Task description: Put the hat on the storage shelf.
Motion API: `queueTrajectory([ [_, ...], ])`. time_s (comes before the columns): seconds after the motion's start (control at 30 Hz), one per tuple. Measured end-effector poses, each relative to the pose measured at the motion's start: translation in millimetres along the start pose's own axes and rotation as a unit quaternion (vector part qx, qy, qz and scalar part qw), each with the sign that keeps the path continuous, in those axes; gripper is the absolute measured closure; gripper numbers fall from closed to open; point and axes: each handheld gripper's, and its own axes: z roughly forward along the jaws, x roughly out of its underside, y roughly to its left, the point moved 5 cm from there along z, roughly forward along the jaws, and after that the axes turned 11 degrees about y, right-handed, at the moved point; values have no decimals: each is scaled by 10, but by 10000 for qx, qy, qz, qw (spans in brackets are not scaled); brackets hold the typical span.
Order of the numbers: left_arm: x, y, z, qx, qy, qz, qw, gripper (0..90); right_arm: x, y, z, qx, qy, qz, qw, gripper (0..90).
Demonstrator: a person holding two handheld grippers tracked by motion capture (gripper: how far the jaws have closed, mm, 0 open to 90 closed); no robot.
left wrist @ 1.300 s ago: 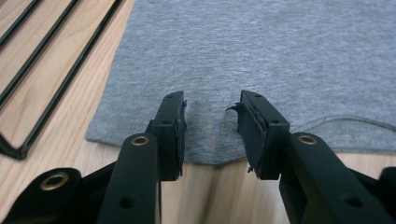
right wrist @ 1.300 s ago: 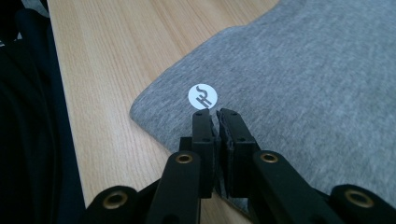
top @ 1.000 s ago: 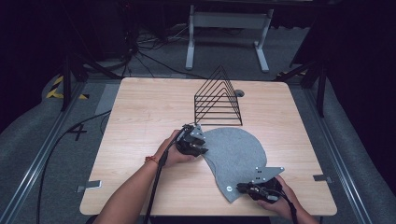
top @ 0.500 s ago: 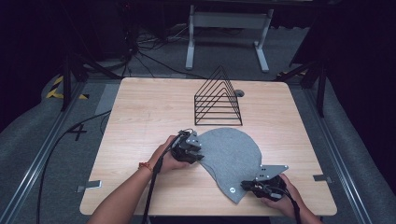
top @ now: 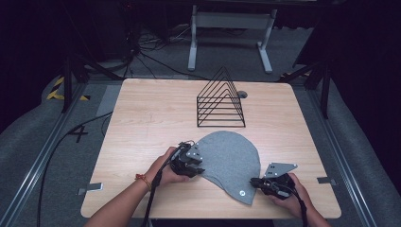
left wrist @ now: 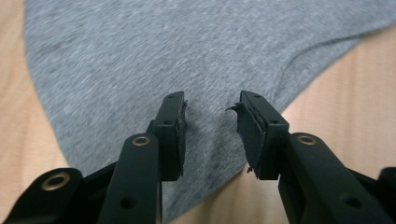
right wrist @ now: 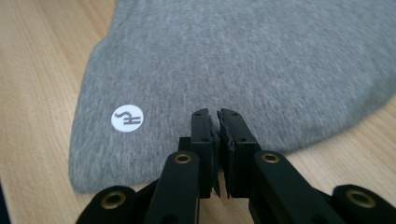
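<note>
**Q:** Where the flat grey knit cloth [top: 230,163] lies on the light wooden table [top: 151,113], how do the grippers sit against it?

**A:** The cloth is a rounded, dome-like piece, spread flat just in front of a black wire triangular rack [top: 221,100], on the person's side of it. The left gripper [left wrist: 210,133] is at the cloth's left edge, jaws partly apart with a narrow gap; grey fabric lies under and beyond them, and the pads do not press on it. The right gripper [right wrist: 215,140] is at the cloth's lower right edge, jaws closed together almost pad to pad, over the hem. Whether a fold of cloth is pinched between them I cannot tell.

**Q:** How many of each thing?

**A:** One cloth, one rack, two grippers, one table. One small round white logo patch [right wrist: 127,118] sits near the cloth's pointed corner farthest from the rack.

**Q:** Edges and free space?

**A:** That corner stops just short of the table's near edge. Left of the cloth and rack the wood is bare and wide; right of the cloth there is a narrower bare strip.
</note>
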Motion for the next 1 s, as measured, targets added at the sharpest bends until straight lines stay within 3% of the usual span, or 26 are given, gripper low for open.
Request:
queueTrajectory([
  [0.37,16,-306,12,301,-156,129,9993,615,1,-209,-12,411,80,267,9988,844],
  [0.7,-52,-560,47,599,-113,272,9978,601,-24,-390,-3,680,133,447,9966,844],
  [0.83,-66,-566,43,560,-86,266,9980,577,-33,-429,-6,682,143,487,9964,827],
  [0.87,-68,-542,24,434,-35,335,9985,561,-35,-434,-8,685,155,485,9963,813],
  [1.0,-54,-467,-68,322,-155,224,9991,530,-56,-459,-28,682,128,491,9964,801],
])
